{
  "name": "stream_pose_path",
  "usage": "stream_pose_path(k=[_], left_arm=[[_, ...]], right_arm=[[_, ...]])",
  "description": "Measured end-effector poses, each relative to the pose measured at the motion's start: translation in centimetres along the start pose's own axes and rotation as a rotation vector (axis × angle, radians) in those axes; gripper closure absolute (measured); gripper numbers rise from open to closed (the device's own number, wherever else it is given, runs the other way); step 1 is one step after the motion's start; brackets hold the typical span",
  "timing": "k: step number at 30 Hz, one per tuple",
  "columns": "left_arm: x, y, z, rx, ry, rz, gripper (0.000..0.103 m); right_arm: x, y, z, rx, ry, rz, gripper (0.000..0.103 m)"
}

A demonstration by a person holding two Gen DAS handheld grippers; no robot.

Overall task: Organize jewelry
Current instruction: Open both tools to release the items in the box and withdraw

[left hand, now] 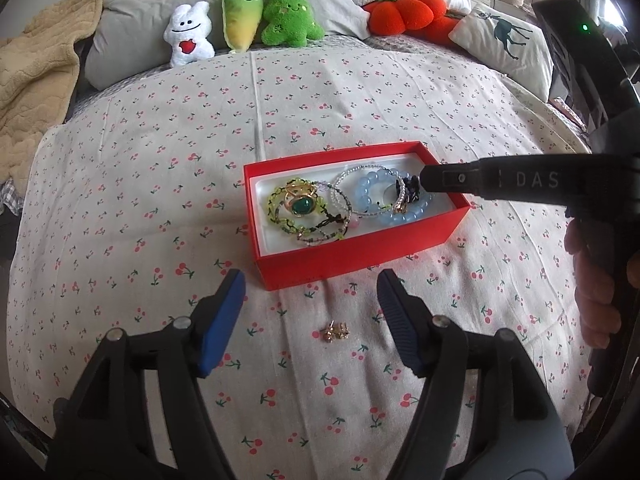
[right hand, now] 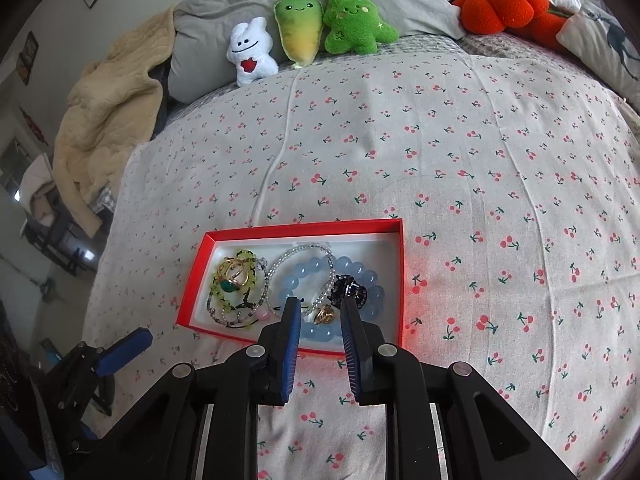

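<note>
bedsheet [left hand: 160, 200] lies bare around red box [left hand: 360, 256]; left gripper [left hand: 310, 300] open.

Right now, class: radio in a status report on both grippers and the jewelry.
Left gripper open, empty. Right gripper open over red box. One gold piece left on the bedsheet. Nothing blocking.

Soft even daylight, faint shadows, sharp focus, fisheye-bent dark edges
</note>
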State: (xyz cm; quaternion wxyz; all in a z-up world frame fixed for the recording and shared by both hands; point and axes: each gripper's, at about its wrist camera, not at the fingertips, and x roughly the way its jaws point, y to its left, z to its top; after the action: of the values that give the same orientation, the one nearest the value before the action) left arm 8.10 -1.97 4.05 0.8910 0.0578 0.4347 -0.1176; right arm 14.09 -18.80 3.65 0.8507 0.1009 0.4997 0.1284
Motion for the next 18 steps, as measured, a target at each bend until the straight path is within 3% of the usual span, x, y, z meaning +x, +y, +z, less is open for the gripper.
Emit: stream_pose_path(k=[2, 3, 4, 12, 18], left_arm=[[0.0, 0.2, -0.5, -0.009, 0.02, -0.004, 0.031], [0.0, 0.3, -0.8, -0.015, 0.03, -0.006, 0.03], [0.0, 0.4, -1.1, -0.022, 0.039, -0.007, 0.029], [-0.5, 0.8, -3.3, -0.035, 0.071, -0.012, 0.021], [-0.2, 0.7, -5.2, 0.018, 0.102, 0.023, 0.02]], right_arm=[[-0.6, -0.2, -0.4, -0.001, -0.007, -0.003, 0.065], [-0.9, -0.4, -0.6, -0.001, -0.017, -0.003, 0.046], [-1.4, -0.5, -0.9, -0.004, -0.031, -0.005, 0.034], [-3.3, -1.8, -3.4, -0.029, -0.033, -0.041, 0.032], [-3.9, -2.6, -5.4, -0.033, -0.028, -0.074, 0.024]])
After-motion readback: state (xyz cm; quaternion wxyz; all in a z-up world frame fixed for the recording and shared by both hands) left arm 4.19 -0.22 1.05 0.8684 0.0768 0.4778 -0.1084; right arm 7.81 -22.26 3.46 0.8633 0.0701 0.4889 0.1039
